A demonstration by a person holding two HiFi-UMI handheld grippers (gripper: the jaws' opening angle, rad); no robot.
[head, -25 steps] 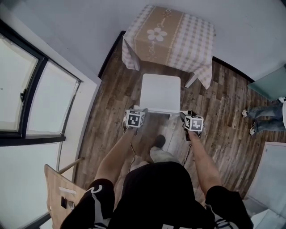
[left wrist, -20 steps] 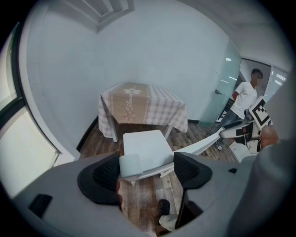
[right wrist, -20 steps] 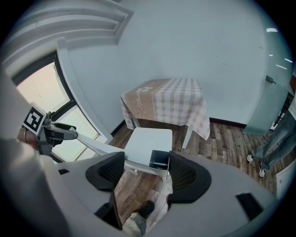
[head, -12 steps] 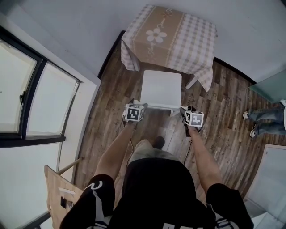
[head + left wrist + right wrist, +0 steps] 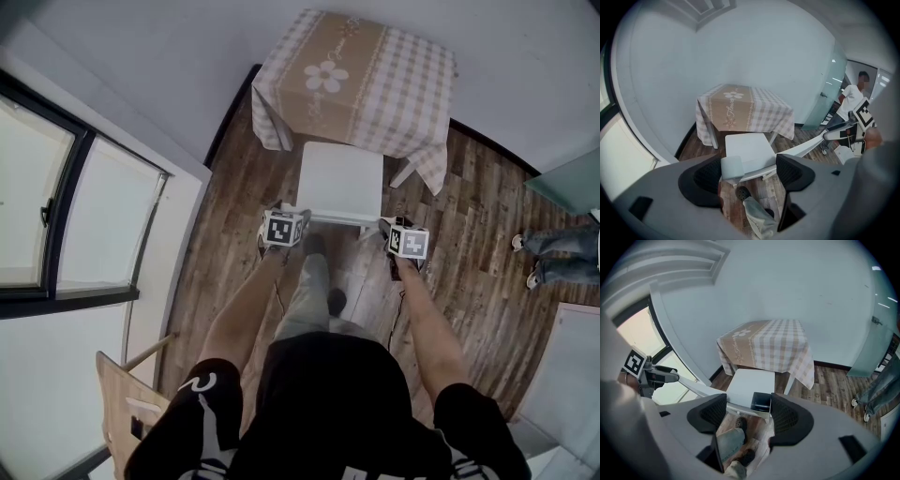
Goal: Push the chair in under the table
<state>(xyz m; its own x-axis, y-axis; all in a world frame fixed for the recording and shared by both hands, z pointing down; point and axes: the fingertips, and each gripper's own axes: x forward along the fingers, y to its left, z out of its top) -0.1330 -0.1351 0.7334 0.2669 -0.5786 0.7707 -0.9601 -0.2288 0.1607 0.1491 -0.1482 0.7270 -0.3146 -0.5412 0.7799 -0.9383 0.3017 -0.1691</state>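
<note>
Chair closer to table, left tongs, right tongs advanced

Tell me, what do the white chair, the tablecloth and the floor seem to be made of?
The white chair looks smooth, matte and evenly white: probably plastic or painted wood. The tablecloth is checked fabric, hanging in soft folds. The floor shows dark grained planks: wood or wood-look laminate, I cannot tell which.
</note>
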